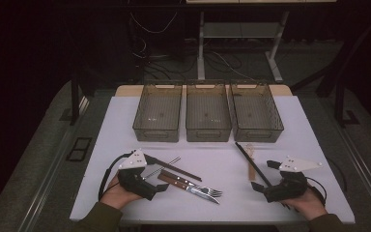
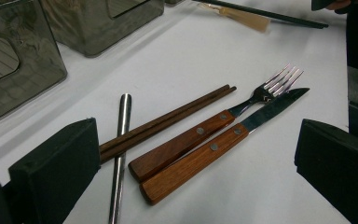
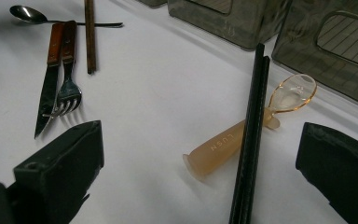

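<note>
**Both grippers wide open over cutlery on the white table**

The left gripper rests low at the near left of the white table, its jaws spread to their full width and holding nothing. In the left gripper view the cutlery lies between and just beyond its jaws: a wood-handled fork and a wood-handled knife side by side and touching, a pair of brown wooden chopsticks just beside the fork, and a metal spoon handle crossing under the chopsticks' near end.

The right gripper sits at the near right, jaws likewise fully apart and empty. In the right gripper view a pair of black chopsticks runs away from the gripper between its jaws, lying across a translucent amber spoon whose bowl points towards the bins. Neither pad touches them.

Three smoky transparent bins stand in a row at the far side of the table, well apart from both groups of cutlery, and look empty from the high view.
</note>
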Tool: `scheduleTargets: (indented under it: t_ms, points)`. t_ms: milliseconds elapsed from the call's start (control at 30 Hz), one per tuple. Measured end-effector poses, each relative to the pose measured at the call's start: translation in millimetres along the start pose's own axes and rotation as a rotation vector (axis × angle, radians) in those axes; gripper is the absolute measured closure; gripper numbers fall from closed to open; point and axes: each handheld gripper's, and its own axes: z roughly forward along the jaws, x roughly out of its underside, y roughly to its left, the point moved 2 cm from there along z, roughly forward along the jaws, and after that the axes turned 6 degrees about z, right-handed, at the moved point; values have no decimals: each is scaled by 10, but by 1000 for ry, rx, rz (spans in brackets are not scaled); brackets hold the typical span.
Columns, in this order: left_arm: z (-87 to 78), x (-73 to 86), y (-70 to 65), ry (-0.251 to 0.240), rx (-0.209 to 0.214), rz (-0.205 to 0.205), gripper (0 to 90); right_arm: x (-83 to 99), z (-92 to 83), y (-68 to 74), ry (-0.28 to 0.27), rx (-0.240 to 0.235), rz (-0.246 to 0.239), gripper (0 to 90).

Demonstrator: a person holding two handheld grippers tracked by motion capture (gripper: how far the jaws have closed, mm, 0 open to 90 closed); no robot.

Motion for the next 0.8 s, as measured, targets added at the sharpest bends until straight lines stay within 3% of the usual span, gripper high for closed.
scheduleTargets:
  t_ms: [167,633,800]
  points:
    - [3,0,5,12,0,-5,25,3,4,-2,3,0,-1,9]
    - [95,-60,-4,39,10,-27,204,-16,-19,-19,-17,-10,15,9]
    - [145,-104,-14,50,38,-23,273,-28,-18,-11,-20,-4,14,9]
